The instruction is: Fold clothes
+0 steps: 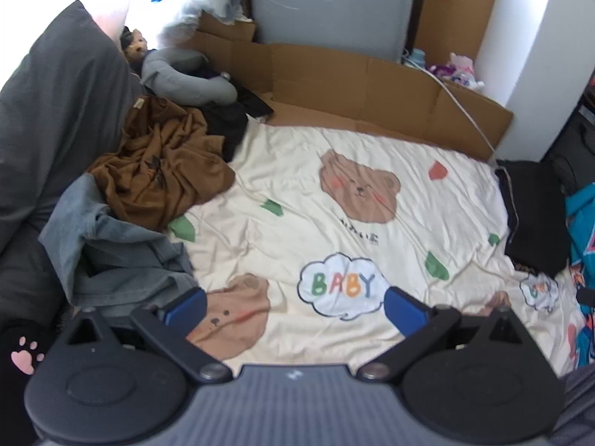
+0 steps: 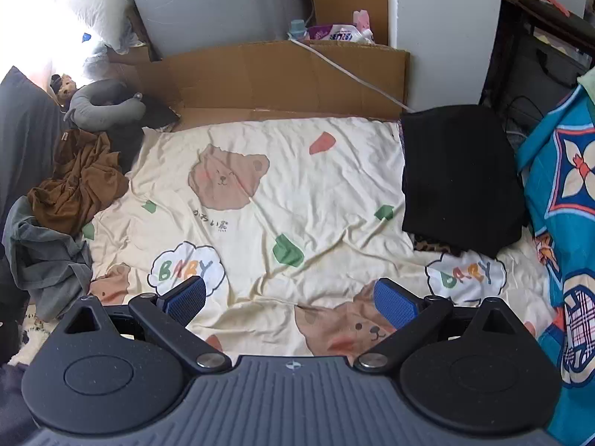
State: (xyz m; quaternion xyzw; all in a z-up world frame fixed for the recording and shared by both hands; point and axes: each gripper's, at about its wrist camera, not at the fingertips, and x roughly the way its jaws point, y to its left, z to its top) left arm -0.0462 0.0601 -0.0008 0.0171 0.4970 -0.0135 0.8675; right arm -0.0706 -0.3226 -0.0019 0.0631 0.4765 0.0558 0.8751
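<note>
Both grippers hovered over the bed, empty. Left gripper (image 1: 293, 306): fingers spread wide, blue pads (image 1: 186, 306) w/ nothing between them, above the sheet (image 1: 297, 171) near the bed's front edge. Right gripper (image 2: 290, 303): same, fingers wide apart, nothing gripped, also near the front edge.

Sheet was cream w/ bear faces, green & red patches and "BABY" clouds, wrinkled, bare across the middle.

Clothes to fold sat in a loose heap along the bed's left edge: brown top (image 1: 160, 171) crumpled, w/ a grey garment (image 1: 115, 256) bunched just in front of it, touching it. Grey garment's front edge lay just beside the left gripper's left finger. A dark garment (image 1: 227, 126) lay behind the brown top, toward the back-left corner.

At the bed's right edge: black folded stack (image 2: 457, 174), flat & squared off, w/ a bit of leopard-print fabric (image 2: 435, 247) showing under its front edge.

Grey neck pillow (image 2: 108, 106) at the back-left corner. Cardboard (image 2: 282, 74) stood along the bed's back edge, a white cable (image 2: 353, 74) draped across it. Blue patterned blanket (image 2: 565, 204) ran past the bed's right edge.
</note>
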